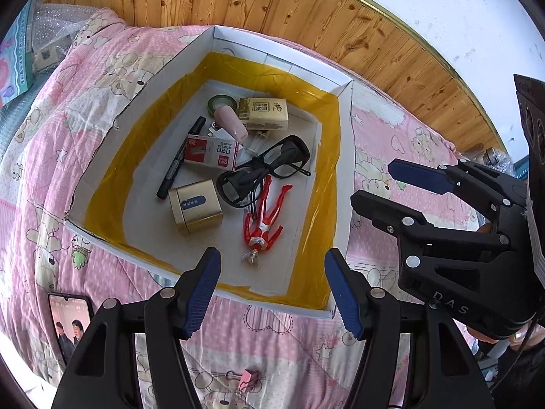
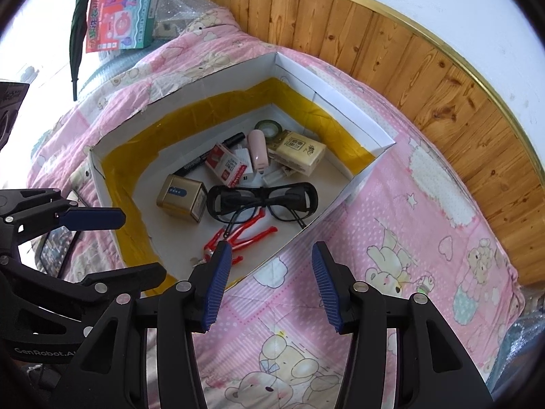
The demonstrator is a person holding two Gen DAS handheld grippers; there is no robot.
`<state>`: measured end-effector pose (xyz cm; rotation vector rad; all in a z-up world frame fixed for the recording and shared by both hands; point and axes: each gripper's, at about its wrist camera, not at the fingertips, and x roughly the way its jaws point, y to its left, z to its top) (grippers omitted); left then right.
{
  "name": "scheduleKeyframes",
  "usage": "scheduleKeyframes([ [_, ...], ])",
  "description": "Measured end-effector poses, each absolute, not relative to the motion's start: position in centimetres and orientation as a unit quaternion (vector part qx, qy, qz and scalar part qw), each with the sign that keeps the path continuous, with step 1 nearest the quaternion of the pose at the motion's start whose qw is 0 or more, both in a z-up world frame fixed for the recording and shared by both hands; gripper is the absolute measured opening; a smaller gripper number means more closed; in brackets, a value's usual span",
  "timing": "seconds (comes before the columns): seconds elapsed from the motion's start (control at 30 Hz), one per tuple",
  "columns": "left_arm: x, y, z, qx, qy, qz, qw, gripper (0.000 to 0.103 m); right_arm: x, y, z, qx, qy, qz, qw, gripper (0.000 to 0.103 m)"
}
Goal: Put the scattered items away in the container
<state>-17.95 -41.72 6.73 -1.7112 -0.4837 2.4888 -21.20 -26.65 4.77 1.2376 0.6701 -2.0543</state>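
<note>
Here, both grippers hang with jaws wide and empty — the left gripper (image 1: 272, 286) over the near rim of the white box (image 1: 238, 301), the right gripper (image 2: 272, 286) just outside its corner. Ahead of them inside lie black glasses (image 1: 264, 168), a red figure (image 1: 264, 220), a gold tin (image 1: 196, 209) and a staples box (image 1: 211, 153). A pink binder clip (image 1: 248, 379) sits on the quilt (image 1: 296, 351) beneath the left gripper — a phone (image 1: 69, 323) to its left.

Printed "deli", "STAPLES" and "No.0012" on the red staple box (image 1: 209, 156); "DAS" on the right tool (image 1: 373, 185); "GenRobot.AI" on the left tool (image 2: 136, 243).
</note>
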Motion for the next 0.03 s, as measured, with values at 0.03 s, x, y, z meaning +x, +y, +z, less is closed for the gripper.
scheduleKeyframes([
  [0.03, -17.94, -41.71, 6.71, -0.559, -0.158, 0.813, 0.04, 0.065, -21.18, -26.67, 4.8, 0.47, 0.256, -0.782, 0.32, 0.052],
])
